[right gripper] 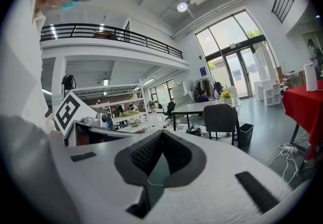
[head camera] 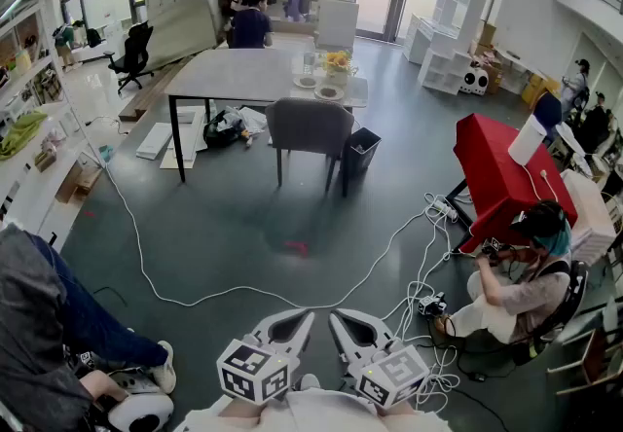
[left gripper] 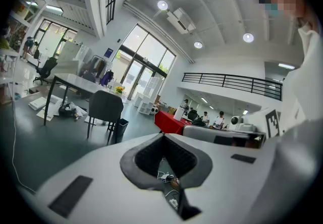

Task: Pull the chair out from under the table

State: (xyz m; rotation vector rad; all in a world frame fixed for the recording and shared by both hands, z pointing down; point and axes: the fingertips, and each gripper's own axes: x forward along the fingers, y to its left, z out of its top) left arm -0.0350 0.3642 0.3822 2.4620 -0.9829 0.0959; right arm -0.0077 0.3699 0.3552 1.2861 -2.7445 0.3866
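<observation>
Chair (head camera: 310,128) upright, backrest facing away from table (head camera: 226,76).

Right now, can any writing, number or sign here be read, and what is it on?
No readable words or numbers.
Marker cube on the left hand-held gripper, marker cube on the right hand-held gripper: black square patterns, no letters.
Blue sign beside the glass doors: too small to read.
</observation>
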